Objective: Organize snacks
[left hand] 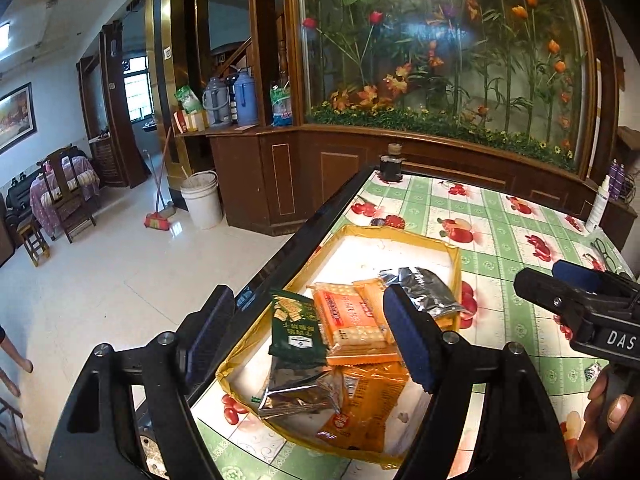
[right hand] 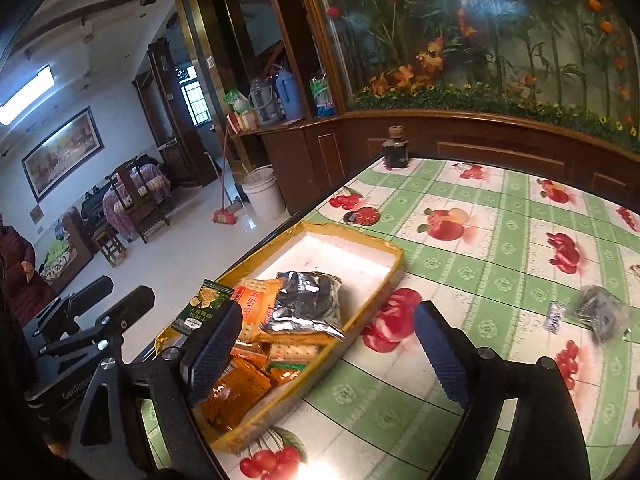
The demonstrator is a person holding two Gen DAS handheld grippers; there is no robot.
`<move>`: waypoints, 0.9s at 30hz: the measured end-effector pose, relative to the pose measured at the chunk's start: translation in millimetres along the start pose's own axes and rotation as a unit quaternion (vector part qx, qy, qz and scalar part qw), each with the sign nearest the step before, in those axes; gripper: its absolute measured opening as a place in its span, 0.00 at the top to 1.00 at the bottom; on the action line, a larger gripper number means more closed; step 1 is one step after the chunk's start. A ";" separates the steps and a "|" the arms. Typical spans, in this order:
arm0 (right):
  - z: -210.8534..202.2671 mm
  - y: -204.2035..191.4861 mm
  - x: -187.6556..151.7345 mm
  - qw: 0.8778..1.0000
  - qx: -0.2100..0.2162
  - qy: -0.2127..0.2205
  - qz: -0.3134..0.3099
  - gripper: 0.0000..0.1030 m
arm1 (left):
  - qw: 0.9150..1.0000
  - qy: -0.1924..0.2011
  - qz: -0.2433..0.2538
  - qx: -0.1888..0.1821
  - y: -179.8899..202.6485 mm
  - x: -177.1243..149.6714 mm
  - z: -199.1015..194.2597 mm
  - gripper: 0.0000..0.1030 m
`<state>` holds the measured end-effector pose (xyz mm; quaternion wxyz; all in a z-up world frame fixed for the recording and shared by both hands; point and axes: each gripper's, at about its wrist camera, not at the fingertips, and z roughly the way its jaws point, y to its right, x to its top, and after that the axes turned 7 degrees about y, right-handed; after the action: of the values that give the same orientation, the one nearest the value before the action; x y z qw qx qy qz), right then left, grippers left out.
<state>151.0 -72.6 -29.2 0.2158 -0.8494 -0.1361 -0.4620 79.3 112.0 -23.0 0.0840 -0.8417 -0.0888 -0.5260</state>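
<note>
**Both claws empty above the snack tray**

Now my left claw (left hand: 304, 336) hangs wide open with nothing gripped, the yellow-rimmed tray (left hand: 454, 258) directly beneath and ahead of it. Piled there are the green cracker packet (left hand: 294, 326), orange cracker packs (left hand: 348, 320) and a silver foil bag (left hand: 424, 286), gathered to one end, I judge, to keep them together. My right claw (right hand: 326, 354) is equally agape and empty, tray under its left finger; a stray grey packet (right hand: 602, 312) lies on the desk (right hand: 480, 248) off to its right, probably next.
</note>
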 end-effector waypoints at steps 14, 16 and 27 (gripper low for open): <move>-93.0 108.9 -44.5 0.995 -0.095 0.005 0.034 0.12 | 0.994 -0.013 0.073 -0.083 93.2 -4.5 -10.8 0.23; -104.3 128.3 -54.7 0.993 -0.110 0.000 0.045 0.12 | 0.992 -0.017 0.086 -0.092 111.0 -7.3 -12.8 0.22; -117.0 167.9 -101.9 0.990 -0.124 -0.053 0.036 0.12 | 0.968 -0.057 0.155 -0.187 197.9 -24.7 -8.3 0.22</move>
<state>83.7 -279.5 -99.5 0.1180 -0.8972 -0.0582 -0.4216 108.5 -83.5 -51.1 0.0004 -0.8743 0.1387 -0.4652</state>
